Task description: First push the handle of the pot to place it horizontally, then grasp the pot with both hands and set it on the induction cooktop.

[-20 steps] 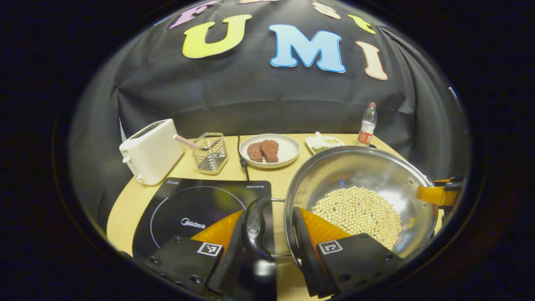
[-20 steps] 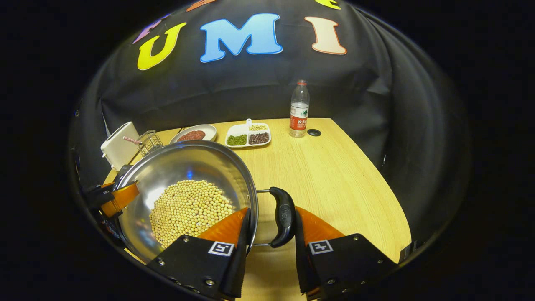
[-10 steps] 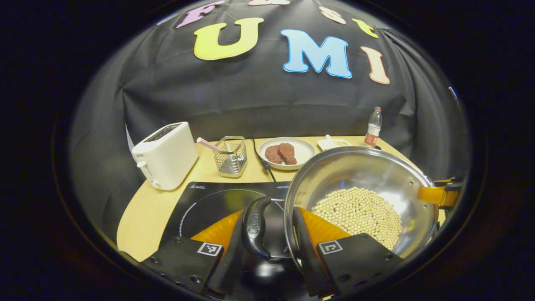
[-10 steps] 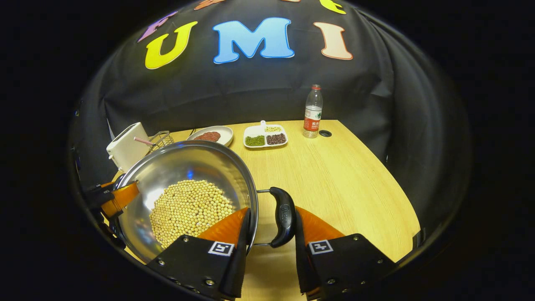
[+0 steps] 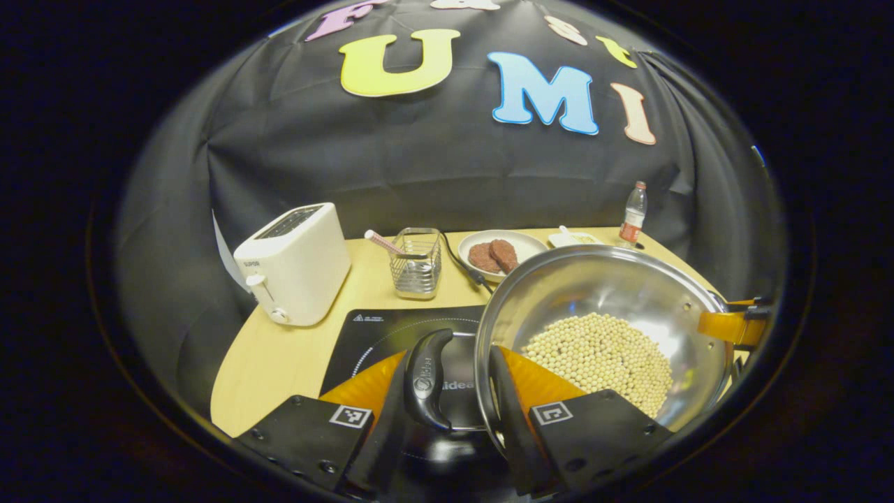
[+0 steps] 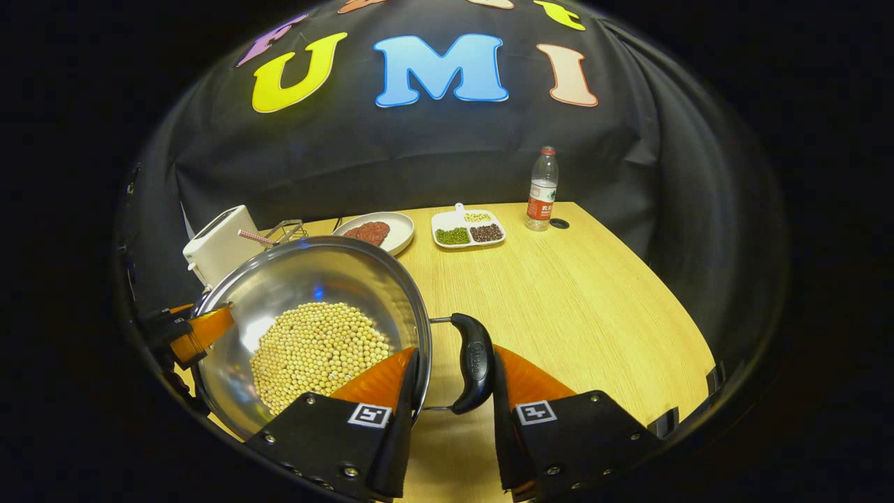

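The pot [image 5: 628,300], holding pale beans [image 5: 601,353], hangs partly over the cooktop [image 5: 377,332], its wall and one side handle [image 5: 427,377] pinched by the left gripper [image 5: 457,391]. In the right gripper view the right gripper [image 6: 454,381] pinches the wall and the opposite handle [image 6: 475,360] above the surface [image 6: 580,307]. Behind stand a toaster [image 5: 297,262], wire basket [image 5: 417,262], plate [image 5: 517,244], divided dish [image 6: 468,229] and bottle [image 6: 541,190].
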Motion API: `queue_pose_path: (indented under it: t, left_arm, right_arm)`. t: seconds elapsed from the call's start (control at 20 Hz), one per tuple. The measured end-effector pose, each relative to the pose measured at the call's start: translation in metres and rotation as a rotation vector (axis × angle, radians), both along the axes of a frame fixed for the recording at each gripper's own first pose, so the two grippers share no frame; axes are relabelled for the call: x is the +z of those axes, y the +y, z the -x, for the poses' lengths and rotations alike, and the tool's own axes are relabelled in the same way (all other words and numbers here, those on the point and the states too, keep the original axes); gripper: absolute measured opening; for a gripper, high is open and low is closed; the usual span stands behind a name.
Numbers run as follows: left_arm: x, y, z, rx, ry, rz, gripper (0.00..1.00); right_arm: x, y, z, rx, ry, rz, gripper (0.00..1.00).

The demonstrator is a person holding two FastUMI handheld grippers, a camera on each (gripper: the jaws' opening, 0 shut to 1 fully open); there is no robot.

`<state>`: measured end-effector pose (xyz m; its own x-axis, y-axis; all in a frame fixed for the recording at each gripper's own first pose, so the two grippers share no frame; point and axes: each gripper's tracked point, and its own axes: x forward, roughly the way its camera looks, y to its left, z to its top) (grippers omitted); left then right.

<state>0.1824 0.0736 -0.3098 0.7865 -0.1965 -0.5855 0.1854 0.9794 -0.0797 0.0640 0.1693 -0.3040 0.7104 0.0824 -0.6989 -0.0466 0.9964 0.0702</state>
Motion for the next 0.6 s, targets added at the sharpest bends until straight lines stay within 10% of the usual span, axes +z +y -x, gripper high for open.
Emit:
queue_pose_path:
  t: [0.6]
  left_arm:
    - [-0.028, 0.071, -0.021, 0.030, 0.020, -0.018, 0.65]
  right_arm:
    - [-0.007, 0.071, -0.008, 0.048, 0.031, 0.001, 0.51]
